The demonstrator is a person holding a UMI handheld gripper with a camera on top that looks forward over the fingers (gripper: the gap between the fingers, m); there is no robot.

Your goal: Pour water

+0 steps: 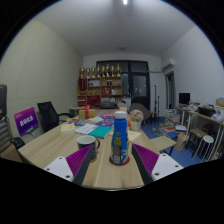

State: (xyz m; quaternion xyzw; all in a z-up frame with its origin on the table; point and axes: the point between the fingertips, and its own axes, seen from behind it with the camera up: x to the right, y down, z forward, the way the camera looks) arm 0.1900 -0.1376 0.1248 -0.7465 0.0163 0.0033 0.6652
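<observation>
Dark cup (87, 146) on wooden worktop (50, 145), just ahead of left pad. Beside it on the right, water bottle (120, 138) w/ blue cap, upright betw jaws, gaps both sides: gripper (111, 163) open.

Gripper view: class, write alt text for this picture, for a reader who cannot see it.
A bottle with a blue cap stands on a wooden table between the open gripper's two fingers, with a dark cup just to its left. Papers lie further back on the table.
</observation>
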